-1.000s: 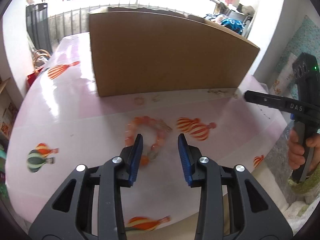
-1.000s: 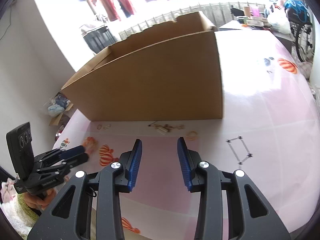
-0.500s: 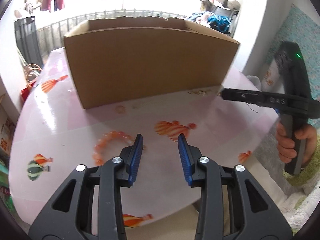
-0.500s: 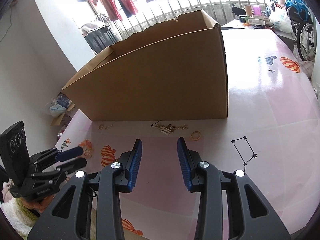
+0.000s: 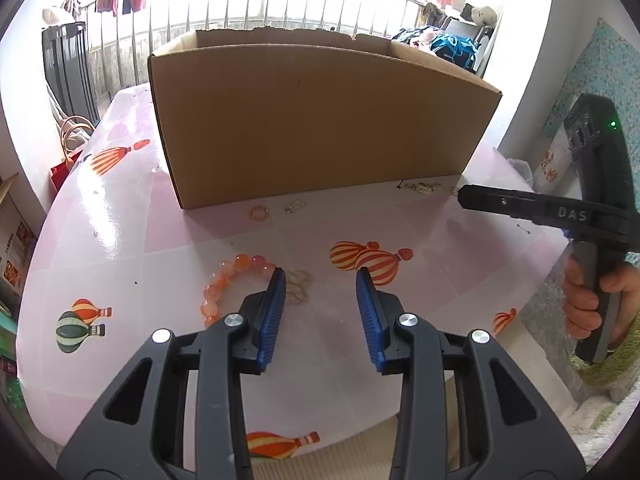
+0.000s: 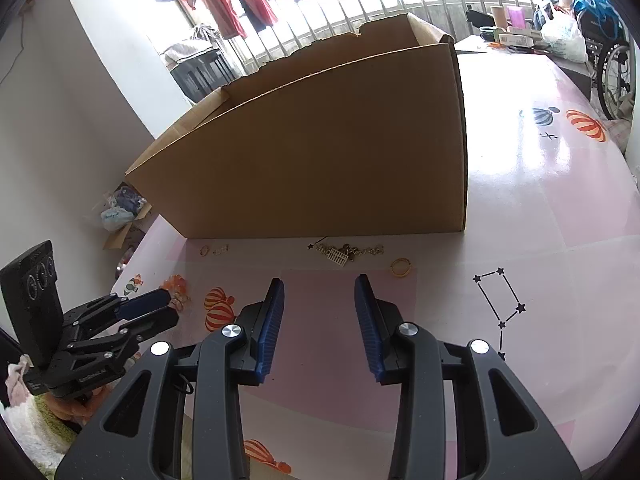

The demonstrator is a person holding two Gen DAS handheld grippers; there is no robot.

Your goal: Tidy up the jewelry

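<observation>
Bracelet (image 5: pixel 228 280) perhaps half hidden behind left tool (image 5: pixel 320 312).

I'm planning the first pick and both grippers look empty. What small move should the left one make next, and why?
Probably ease the left gripper slightly left and down over the orange beaded bracelet. Its jaws stand open and empty above the pink tablecloth, and the bracelet lies loose just beside its left finger, closer than the other pieces by the brown cardboard box.
</observation>
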